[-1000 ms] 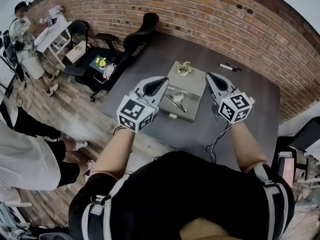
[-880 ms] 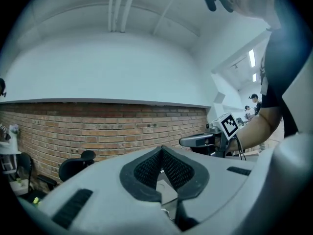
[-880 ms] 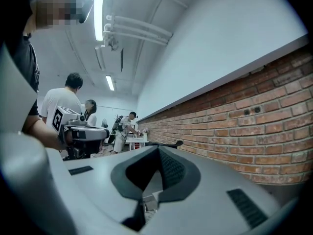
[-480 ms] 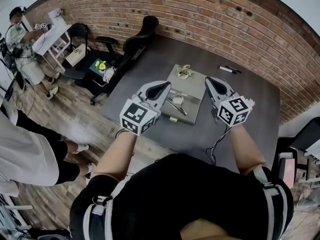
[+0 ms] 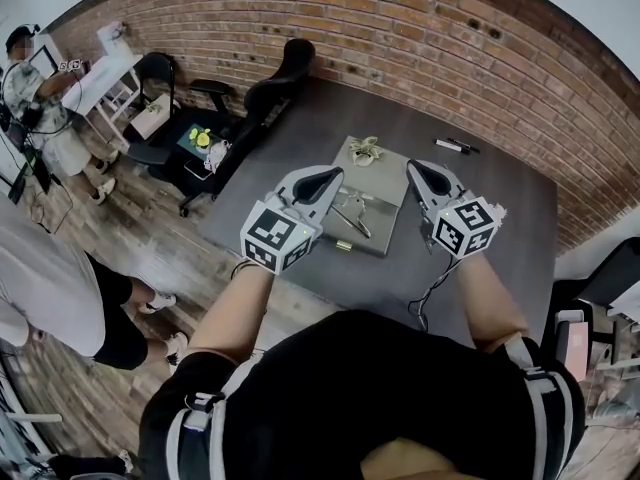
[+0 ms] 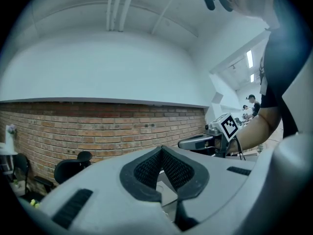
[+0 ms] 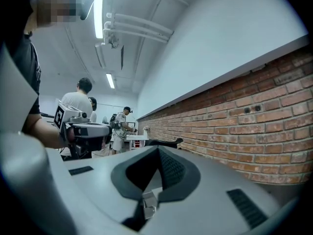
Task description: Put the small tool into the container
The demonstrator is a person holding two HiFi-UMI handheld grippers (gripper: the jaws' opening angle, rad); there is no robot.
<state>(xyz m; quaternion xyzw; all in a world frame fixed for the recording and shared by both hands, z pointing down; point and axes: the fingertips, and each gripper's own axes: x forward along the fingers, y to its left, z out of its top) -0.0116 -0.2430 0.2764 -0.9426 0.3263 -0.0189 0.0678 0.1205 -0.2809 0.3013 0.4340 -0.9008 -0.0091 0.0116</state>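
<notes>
A flat grey container (image 5: 383,173) lies on the dark table (image 5: 500,218), seen in the head view. A small metal tool (image 5: 352,211) rests on its near half, and a pale yellowish bundle (image 5: 366,149) on its far end. My left gripper (image 5: 328,178) hovers over the container's left edge, just left of the tool, shut and empty. My right gripper (image 5: 416,171) is held off the container's right edge, also shut with nothing in it. In the left gripper view the left gripper's (image 6: 161,149) pads meet at the tip. The right gripper view shows the right gripper (image 7: 157,149) the same way.
Two markers (image 5: 455,146) lie at the table's far side near the brick wall (image 5: 400,38). A cable (image 5: 430,288) trails over the near right of the table. Black chairs (image 5: 275,73) stand off the table's left corner. A person (image 5: 40,288) stands at the left.
Both grippers stay shut and have drifted slightly forward beside the container. The person at the left has moved toward the lower left.
</notes>
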